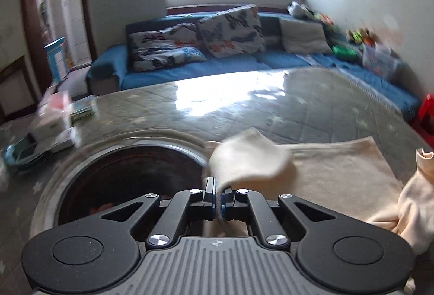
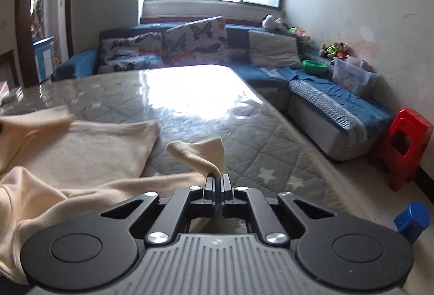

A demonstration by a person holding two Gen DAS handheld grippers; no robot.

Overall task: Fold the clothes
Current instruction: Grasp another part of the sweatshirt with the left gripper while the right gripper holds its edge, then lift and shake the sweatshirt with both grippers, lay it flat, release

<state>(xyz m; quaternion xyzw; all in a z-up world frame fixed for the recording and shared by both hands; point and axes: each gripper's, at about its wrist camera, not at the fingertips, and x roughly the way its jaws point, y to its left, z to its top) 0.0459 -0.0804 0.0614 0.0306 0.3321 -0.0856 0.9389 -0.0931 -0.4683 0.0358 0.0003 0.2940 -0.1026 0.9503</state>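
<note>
My left claw [image 1: 218, 194] is pinching a corner of the cream garment [image 1: 339, 173], jaws pressed together on the fabric; the pinched flap stands up above the fingers. My right claw [image 2: 217, 186] is clamped on another edge of the same garment [image 2: 81, 148], a curled flap rising from between the fingers. Most of the garment lies spread on the table [image 2: 244, 137], which has a grey quilted cover with white stars under a glossy sheet. A round dark opening [image 1: 130, 181] sits in the table just left of my left claw. Blue sofa [image 2: 325, 94] beyond, red stool [image 2: 404, 143] at right.
</note>
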